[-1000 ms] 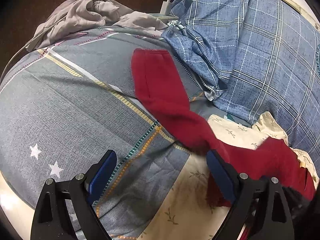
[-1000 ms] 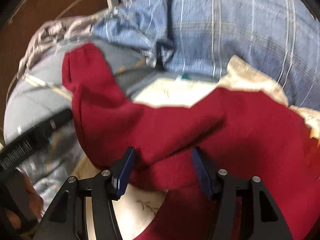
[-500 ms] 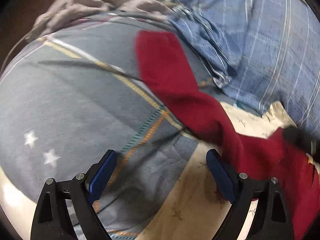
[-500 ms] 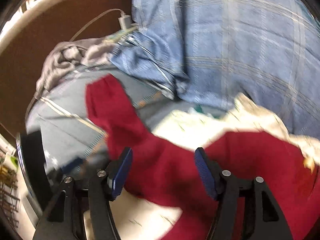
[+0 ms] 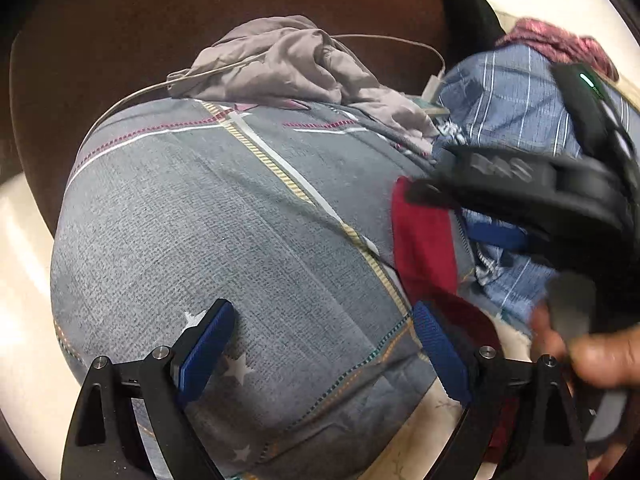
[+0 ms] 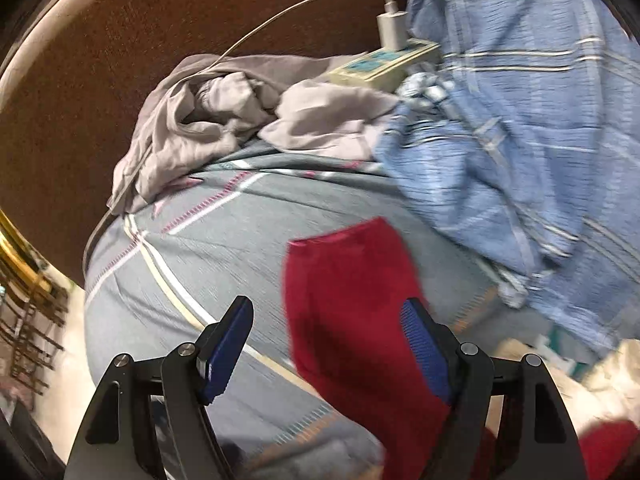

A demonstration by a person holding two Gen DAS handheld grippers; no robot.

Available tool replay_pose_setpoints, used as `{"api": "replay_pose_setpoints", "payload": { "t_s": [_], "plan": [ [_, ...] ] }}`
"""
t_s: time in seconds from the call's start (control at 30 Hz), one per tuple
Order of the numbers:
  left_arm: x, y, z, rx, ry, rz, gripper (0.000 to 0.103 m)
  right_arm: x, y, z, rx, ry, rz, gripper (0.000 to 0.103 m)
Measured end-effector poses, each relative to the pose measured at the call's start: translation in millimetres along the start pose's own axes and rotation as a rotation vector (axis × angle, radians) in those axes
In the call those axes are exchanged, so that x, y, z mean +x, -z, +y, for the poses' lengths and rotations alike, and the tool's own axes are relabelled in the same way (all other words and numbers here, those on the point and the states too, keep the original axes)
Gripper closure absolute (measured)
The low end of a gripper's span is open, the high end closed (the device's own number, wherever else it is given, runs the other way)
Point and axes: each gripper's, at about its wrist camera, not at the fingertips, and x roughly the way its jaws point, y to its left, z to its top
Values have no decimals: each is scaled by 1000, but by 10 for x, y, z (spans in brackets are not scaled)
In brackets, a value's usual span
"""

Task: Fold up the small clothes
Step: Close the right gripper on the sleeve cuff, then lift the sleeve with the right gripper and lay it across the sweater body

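A long red garment (image 6: 352, 304) lies stretched on the grey patterned bedsheet (image 6: 224, 248). Its far end shows in the left wrist view (image 5: 424, 240), partly hidden by my right gripper's black body. My right gripper (image 6: 328, 344) is open and empty, hovering over the red garment's end, which lies between and just ahead of its fingers. My left gripper (image 5: 320, 350) is open and empty above the grey sheet (image 5: 224, 240), with the red garment beside its right finger.
A crumpled grey garment (image 6: 208, 120) lies at the bed's far edge by the brown headboard (image 6: 120, 40). A power strip with charger and cable (image 6: 384, 60) sits beside it. A blue plaid blanket (image 6: 520, 140) is heaped on the right. A cream floral cloth (image 6: 600, 384) lies lower right.
Both grippers moved forward and left along the red garment toward its far end. My right gripper now reaches across the left wrist view. Both stay open.
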Motion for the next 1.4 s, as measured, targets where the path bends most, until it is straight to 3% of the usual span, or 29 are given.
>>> {"api": "replay_pose_setpoints", "payload": {
  "t_s": [0.13, 0.23, 0.33, 0.37, 0.4, 0.5, 0.67, 0.87, 0.97, 1.2, 1.4],
  "plan": [
    [-20, 5, -14, -3, -2, -6, 12, 305, 4, -7, -24, 50, 52, 25],
    [-5, 7, -15, -5, -8, -8, 12, 381, 57, -202, 77, -50, 29, 28],
    [0, 23, -52, 15, -13, -5, 12, 343, 64, -291, 108, -53, 6, 59],
    [9, 23, -58, 17, -14, -4, 12, 316, 63, -286, 97, -45, 4, 88],
    [10, 22, -63, 16, -18, -6, 12, 280, 65, -278, 82, -23, 6, 93],
    [12, 7, -67, 14, -16, -12, 12, 96, 100, -325, 91, -19, -9, 93],
    [29, -11, -56, -5, -8, -23, 12, -647, 231, -500, 146, -18, -124, 93],
    [48, 34, -155, 15, 14, -5, 12, -1984, 375, -800, 179, 59, -302, 93],
    [22, 69, -232, 37, 36, -2, 12, -2558, 591, -985, 201, 149, -376, 93],
    [-57, 186, -446, 126, 71, 11, 12, -3602, 1684, -1630, 376, 308, -450, 93],
    [-106, 302, -641, 201, 123, 36, 12, -3675, 2639, -2042, 548, 324, -393, 93]
  ]
}}
